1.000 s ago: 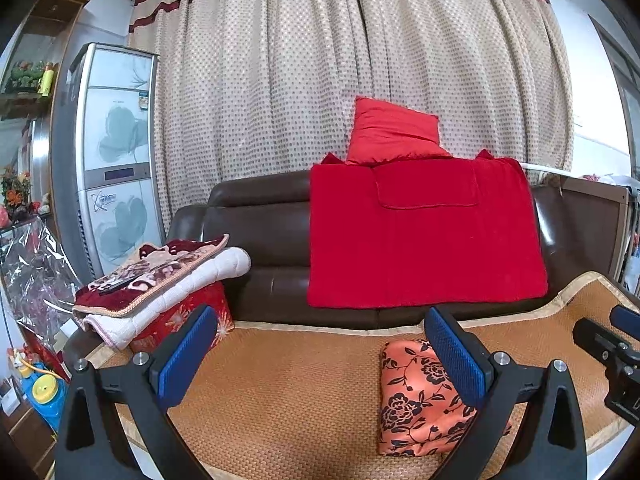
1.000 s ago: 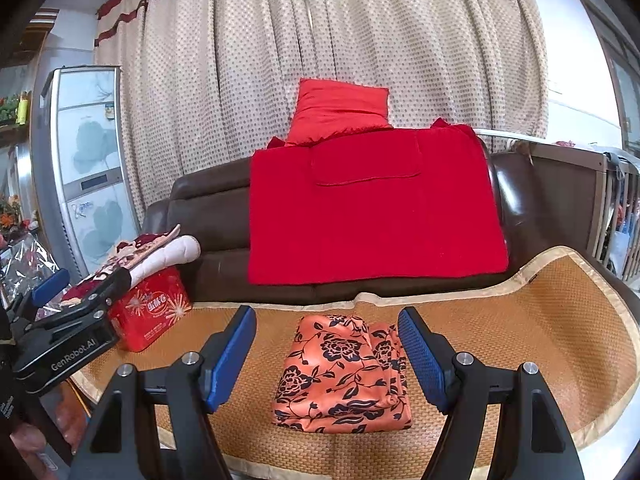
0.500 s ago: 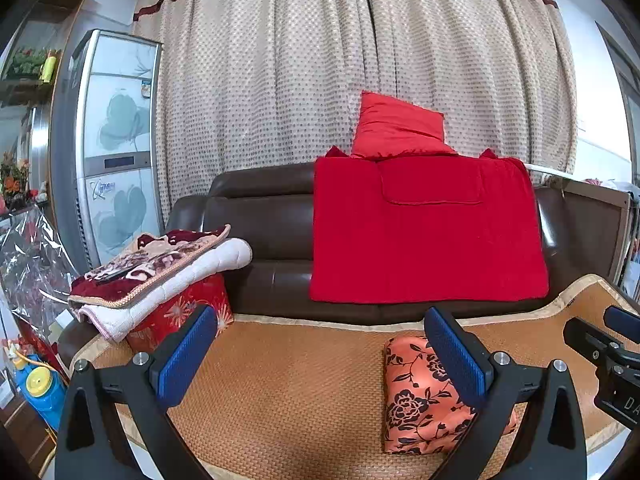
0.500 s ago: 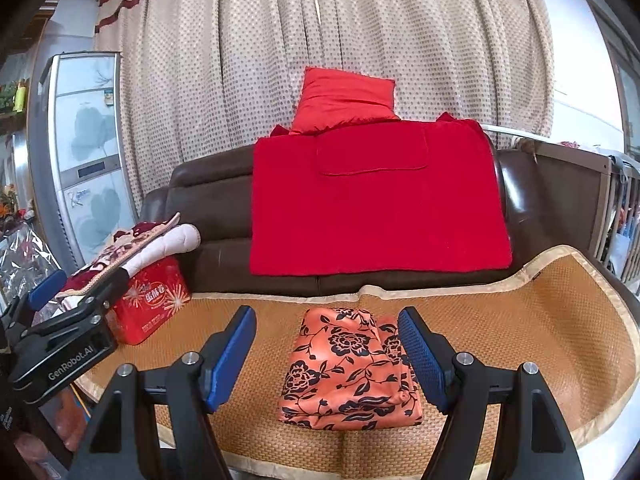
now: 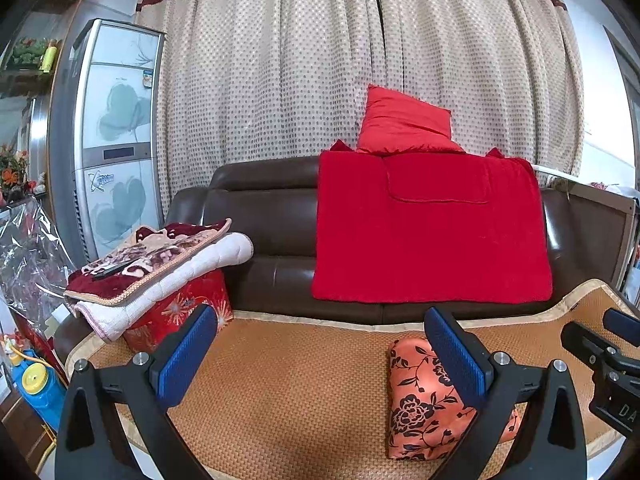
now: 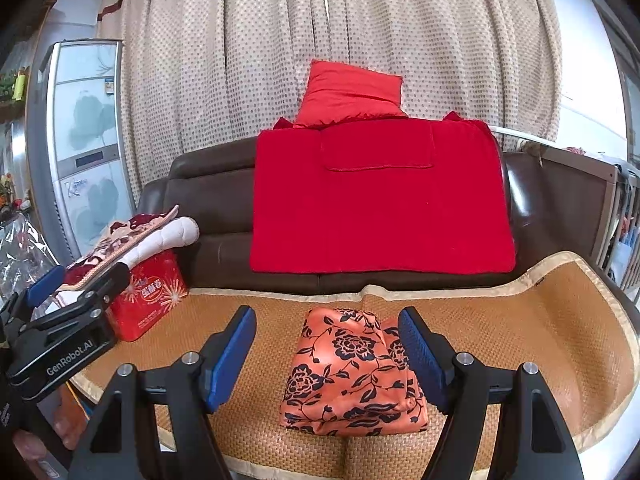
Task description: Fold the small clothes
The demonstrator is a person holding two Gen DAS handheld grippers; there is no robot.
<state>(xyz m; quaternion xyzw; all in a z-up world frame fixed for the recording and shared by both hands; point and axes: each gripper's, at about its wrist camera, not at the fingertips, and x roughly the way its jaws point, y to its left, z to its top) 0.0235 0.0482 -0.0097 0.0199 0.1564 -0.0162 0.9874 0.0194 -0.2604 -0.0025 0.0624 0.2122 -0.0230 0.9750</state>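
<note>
Folded garment (image 6: 352, 372): orange satin with black floral print, lying flat on the woven mat (image 6: 520, 332) that covers the sofa seat. It sits mid-seat, nearer the mat's front edge than the backrest. Roughly rectangular bundle; the long axis runs front to back, from the seat's front edge toward the backrest. The far end is narrower and bunched up a little, the near end is wider with layered edges showing along the front.

Right gripper (image 6: 326, 356): jaws wide apart, nothing between the pads, no contact. In the right wrist view the garment shows in the gap between the blue pads (image 6: 230, 356) but lies beyond and below them.

Left gripper (image 5: 320, 360): jaws also spread wide and empty, over bare mat. In the left wrist view the garment (image 5: 424, 400) is off to the right, partly hidden behind the right-hand finger. Can't tell if that finger touches cloth; looks clear of it.

Surroundings: brown leather sofa (image 6: 216, 216), red blanket (image 6: 380, 204) draped over the backrest, red cushion (image 6: 352, 94) on top. Red tin (image 6: 150, 300) at the left end of the seat with folded quilts (image 5: 156, 264) stacked on it.
</note>
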